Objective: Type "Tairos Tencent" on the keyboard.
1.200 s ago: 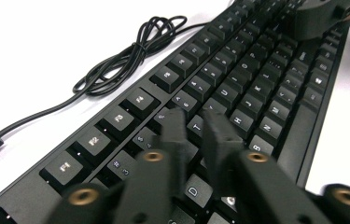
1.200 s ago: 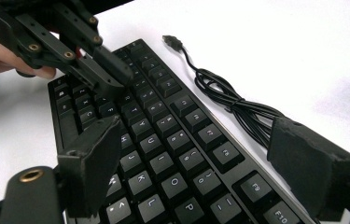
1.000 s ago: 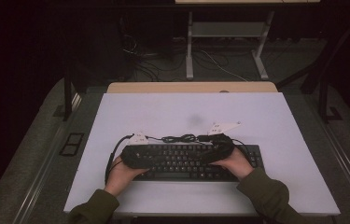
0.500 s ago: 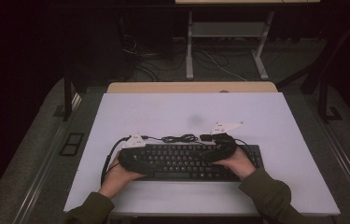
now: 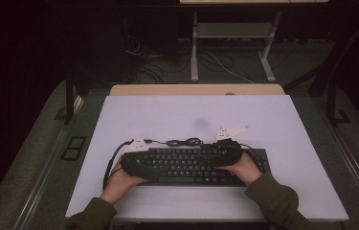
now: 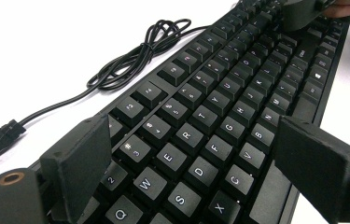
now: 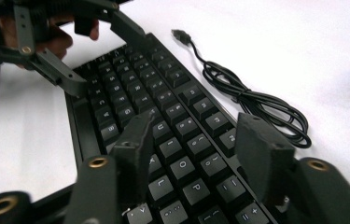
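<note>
White rectangular tabletop (image 5: 282,124); black plastic keyboard (image 5: 191,165) lies along its near edge, coiled black cable (image 5: 184,142) just behind. Left gripper (image 6: 196,154): jaws wide open over letter keys. Right gripper (image 7: 196,140): jaws just been closing, half-open above keys, gripping nothing.

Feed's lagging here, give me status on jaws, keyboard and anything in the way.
Left gripper open above the keyboard, jaws just widened. Right gripper open, jaws just narrowed. Coiled cable behind keyboard, no obstruction.

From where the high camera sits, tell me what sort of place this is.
Probably a lab or recording workspace: a plain white table holding just a black keyboard, floor cables and a metal stand beyond it in the dark.
</note>
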Action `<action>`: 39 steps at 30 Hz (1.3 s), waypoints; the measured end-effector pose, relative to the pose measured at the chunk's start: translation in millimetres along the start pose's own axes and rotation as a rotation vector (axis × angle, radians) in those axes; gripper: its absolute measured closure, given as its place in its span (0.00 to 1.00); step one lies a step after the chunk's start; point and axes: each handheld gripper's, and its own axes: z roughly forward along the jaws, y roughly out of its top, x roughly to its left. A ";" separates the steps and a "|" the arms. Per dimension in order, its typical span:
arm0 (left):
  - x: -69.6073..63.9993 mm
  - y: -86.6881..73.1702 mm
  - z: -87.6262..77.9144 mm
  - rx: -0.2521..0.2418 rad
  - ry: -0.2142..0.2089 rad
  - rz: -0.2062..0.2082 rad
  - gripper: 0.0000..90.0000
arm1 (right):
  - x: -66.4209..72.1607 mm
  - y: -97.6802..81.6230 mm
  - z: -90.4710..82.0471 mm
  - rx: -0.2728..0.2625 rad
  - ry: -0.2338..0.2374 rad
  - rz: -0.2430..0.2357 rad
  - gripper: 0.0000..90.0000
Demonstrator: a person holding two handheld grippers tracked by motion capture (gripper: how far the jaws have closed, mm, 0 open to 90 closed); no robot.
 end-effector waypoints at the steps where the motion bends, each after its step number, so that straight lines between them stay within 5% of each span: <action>1: -0.1 0.1 0.0 -0.001 0.000 0.000 0.12 | 0.6 -0.1 0.1 0.002 -0.004 -0.005 0.59; 10: -0.5 0.5 -0.6 -0.009 0.003 -0.001 0.12 | 2.2 -0.3 2.9 0.024 0.021 -0.005 0.98; 39: -0.5 0.8 -1.8 -0.009 0.007 0.009 0.13 | 7.6 -8.7 24.4 0.139 -0.008 -0.014 0.99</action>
